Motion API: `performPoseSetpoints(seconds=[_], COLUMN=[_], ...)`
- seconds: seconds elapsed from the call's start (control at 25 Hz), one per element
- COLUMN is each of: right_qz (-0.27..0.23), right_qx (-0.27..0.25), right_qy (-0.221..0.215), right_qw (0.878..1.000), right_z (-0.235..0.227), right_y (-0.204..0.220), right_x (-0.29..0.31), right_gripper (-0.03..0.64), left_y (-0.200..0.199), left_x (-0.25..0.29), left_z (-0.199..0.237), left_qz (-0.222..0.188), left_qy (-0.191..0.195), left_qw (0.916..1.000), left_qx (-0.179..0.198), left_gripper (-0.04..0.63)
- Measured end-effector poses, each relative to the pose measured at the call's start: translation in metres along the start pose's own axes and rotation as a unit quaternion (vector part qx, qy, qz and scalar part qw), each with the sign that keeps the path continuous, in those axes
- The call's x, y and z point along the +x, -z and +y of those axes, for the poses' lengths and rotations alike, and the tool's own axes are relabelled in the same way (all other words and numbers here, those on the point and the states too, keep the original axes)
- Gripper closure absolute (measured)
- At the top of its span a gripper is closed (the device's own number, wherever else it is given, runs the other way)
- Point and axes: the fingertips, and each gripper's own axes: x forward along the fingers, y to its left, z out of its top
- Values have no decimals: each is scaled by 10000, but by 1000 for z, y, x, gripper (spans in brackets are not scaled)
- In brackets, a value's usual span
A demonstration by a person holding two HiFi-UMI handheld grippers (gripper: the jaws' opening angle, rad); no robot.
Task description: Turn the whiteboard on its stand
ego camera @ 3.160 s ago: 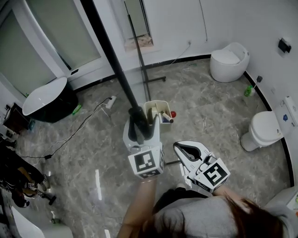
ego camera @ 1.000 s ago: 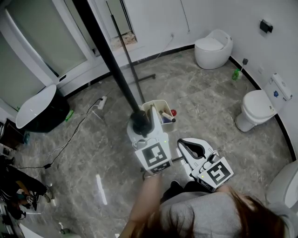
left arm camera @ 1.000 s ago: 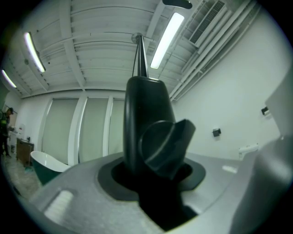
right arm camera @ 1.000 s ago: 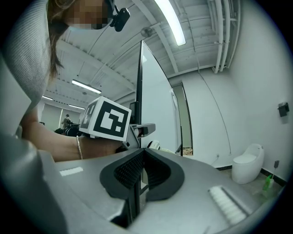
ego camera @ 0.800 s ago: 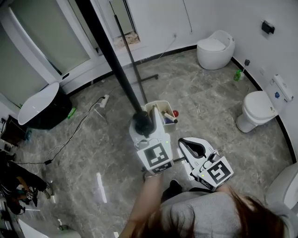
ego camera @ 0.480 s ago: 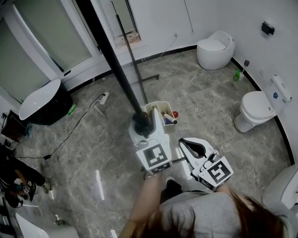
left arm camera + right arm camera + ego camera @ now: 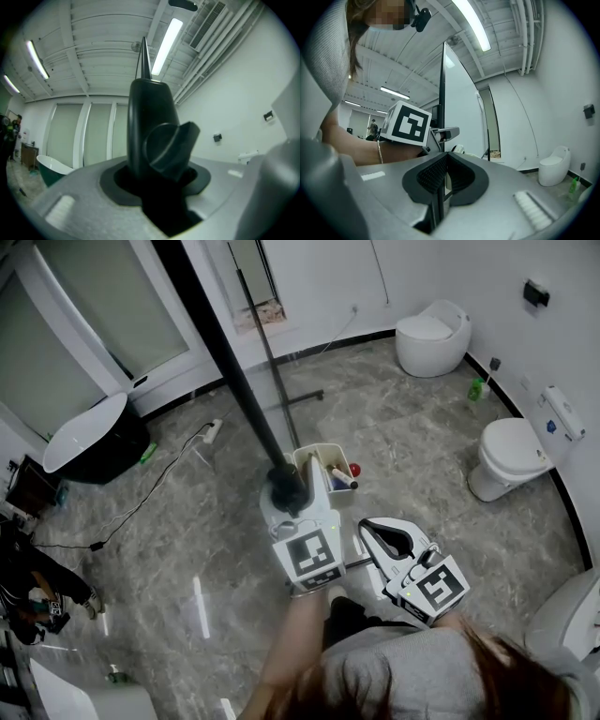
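1. I see the whiteboard [image 7: 230, 371] edge-on from above as a long black bar. It runs from the top left of the head view down to the middle, and its near end sits in my left gripper [image 7: 284, 491].
2. Open grey floor [image 7: 422, 437] lies right of the board and is the widest free space. On its left side there is bare floor too, with a loose cable [image 7: 159, 493] trailing across it.
3. A white basket [image 7: 314, 457] holding markers sits just beside the board's near end, on the right. The thin stand [image 7: 267, 343] rises behind it, close to the far wall.
4. Further out, a bathtub [image 7: 89, 432] stands at the left. A toilet [image 7: 506, 460] stands at the right wall, and a round white toilet [image 7: 431, 324] at the far right corner.
5. In the right gripper view the board stands upright, its long edge vertical and its white face turned to the right.
6. My left gripper is clamped on the board's black frame.
7. My right gripper [image 7: 370, 532] hangs free near my body, jaws together on nothing.
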Motion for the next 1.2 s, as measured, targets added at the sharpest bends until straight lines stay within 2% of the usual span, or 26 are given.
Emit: performPoseSetpoints(seconds=[0.56, 1.2], right_qz=[51, -41], right_qx=[-8, -61], right_qy=[-252, -128], right_qw=[9997, 9999], right_z=[27, 37], right_y=[0, -6], right_x=[-40, -62], right_gripper=[612, 612], left_y=[-12, -18], left_x=[-50, -89], left_z=[-25, -40], left_qz=[-79, -154], left_qy=[90, 194], left_qw=[9999, 9995], left_qx=[-92, -173], left_gripper=[411, 403])
